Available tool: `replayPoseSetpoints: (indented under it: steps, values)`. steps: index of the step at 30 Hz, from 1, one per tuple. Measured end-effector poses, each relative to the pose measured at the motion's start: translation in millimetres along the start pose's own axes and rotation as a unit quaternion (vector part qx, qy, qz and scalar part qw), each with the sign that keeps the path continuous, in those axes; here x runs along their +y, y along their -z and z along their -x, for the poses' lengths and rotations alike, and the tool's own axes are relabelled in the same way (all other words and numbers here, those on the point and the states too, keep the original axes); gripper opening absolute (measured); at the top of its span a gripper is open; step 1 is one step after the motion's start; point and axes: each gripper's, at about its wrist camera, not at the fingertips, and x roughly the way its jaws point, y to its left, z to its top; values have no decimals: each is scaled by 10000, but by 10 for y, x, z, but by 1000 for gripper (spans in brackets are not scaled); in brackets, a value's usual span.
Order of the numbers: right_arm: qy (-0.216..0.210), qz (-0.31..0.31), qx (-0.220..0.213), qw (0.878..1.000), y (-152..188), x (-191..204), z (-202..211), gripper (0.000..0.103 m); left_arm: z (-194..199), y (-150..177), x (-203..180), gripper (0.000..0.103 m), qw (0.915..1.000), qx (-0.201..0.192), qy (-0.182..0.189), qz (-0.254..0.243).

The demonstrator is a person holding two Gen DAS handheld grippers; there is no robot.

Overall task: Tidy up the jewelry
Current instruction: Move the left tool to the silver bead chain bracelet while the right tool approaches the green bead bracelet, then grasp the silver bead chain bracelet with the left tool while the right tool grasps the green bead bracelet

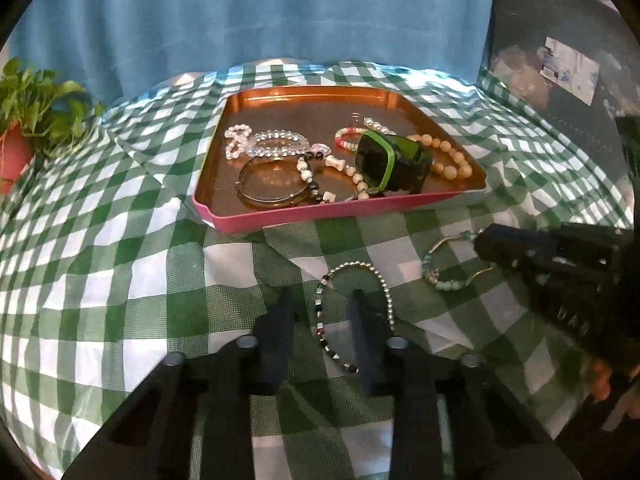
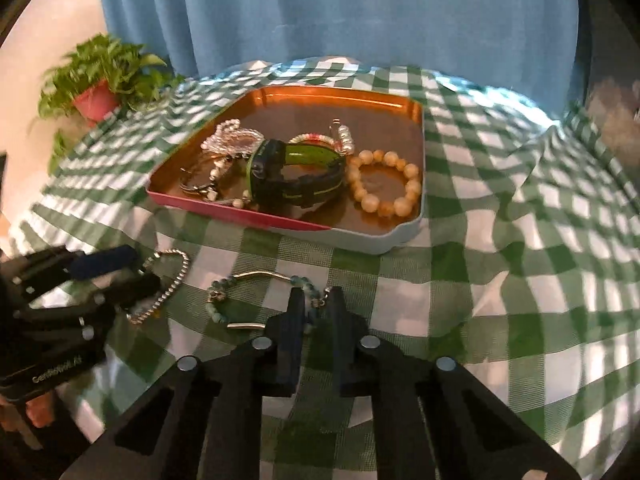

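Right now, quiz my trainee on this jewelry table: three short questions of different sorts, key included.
1. True or false: the green watch lies inside the tray.
2. How many bracelets lie on the checked cloth outside the tray?
3. Which bracelet is the right gripper shut on: A) the silver bead chain, B) the teal bead bracelet?

Key: 1 true; 2 two; 3 B.

Blue curtain (image 1: pixel 248 20); green checked tablecloth (image 1: pixel 100 280).

Left tongs (image 1: pixel 320 320) narrowed, right tongs (image 2: pixel 316 304) shut
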Motion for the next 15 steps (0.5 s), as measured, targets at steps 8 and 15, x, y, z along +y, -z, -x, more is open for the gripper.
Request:
replayPoseSetpoints:
  steps: [8, 15]
  values:
    - [-240, 3, 26, 9997, 48, -11, 70, 6, 84, 87, 115, 3, 9961, 220, 697, 484]
    - [-463, 152, 61, 9988, 304, 106, 317, 5, 277, 244, 1, 4, 9959, 248, 781, 395]
